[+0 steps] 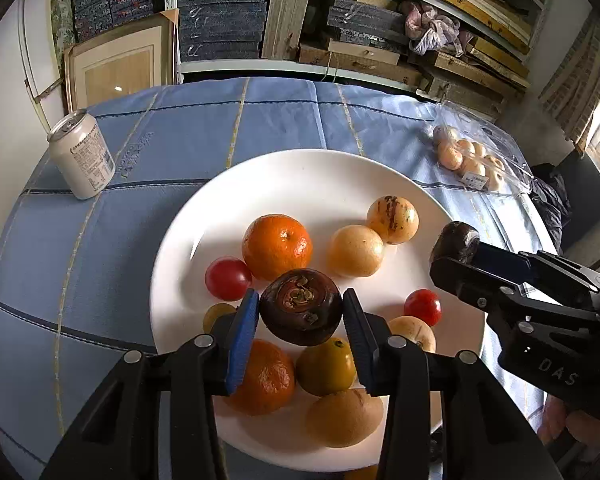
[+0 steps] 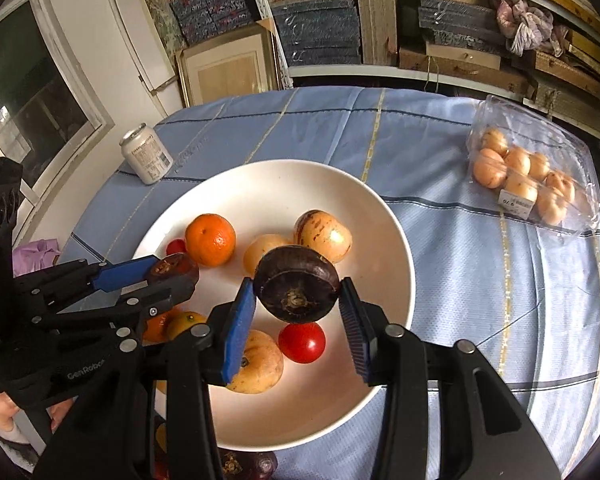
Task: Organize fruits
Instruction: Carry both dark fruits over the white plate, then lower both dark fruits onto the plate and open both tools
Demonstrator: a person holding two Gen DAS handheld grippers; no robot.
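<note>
While the left wrist view looks down over the white plate [image 1: 300,172], the left gripper [image 1: 301,314] holds a dark purple-brown fruit [image 1: 301,306] above the plate's near half, its jaws closed partway so that the blue pads [image 1: 242,340] press the fruit's two sides. Under it on the plate lie a tangerine [image 1: 277,246], two pale yellow fruits [image 1: 355,251] to the right of that, a cherry tomato [image 1: 228,279] at left, another red tomato [image 1: 423,307] at right, and nearer, a second tangerine [image 1: 266,378], a yellow-green tomato [image 1: 326,366] and a large pale fruit [image 1: 344,418]. At right the right gripper [image 1: 456,252] reaches in over the plate's right rim, clamped on a second dark fruit [image 1: 456,242]. A drink can [image 1: 82,154] stands far left on the blue checked tabletop [image 1: 260,120], and a clear pack of small fruits [image 1: 472,158] lies far right.

From the right wrist view, the right gripper [image 2: 298,300] pinches its dark fruit [image 2: 296,284] between partly closed jaws, above the plate [image 2: 268,184] and over the red tomato [image 2: 302,343] and a pale fruit [image 2: 256,362]. At left the left gripper [image 2: 172,274] is closed on its own dark fruit [image 2: 173,268], near the tangerine [image 2: 210,239]. The can [image 2: 146,153] stands far left and the clear pack [image 2: 534,176] far right, both off the plate on the tabletop [image 2: 460,260].
</note>
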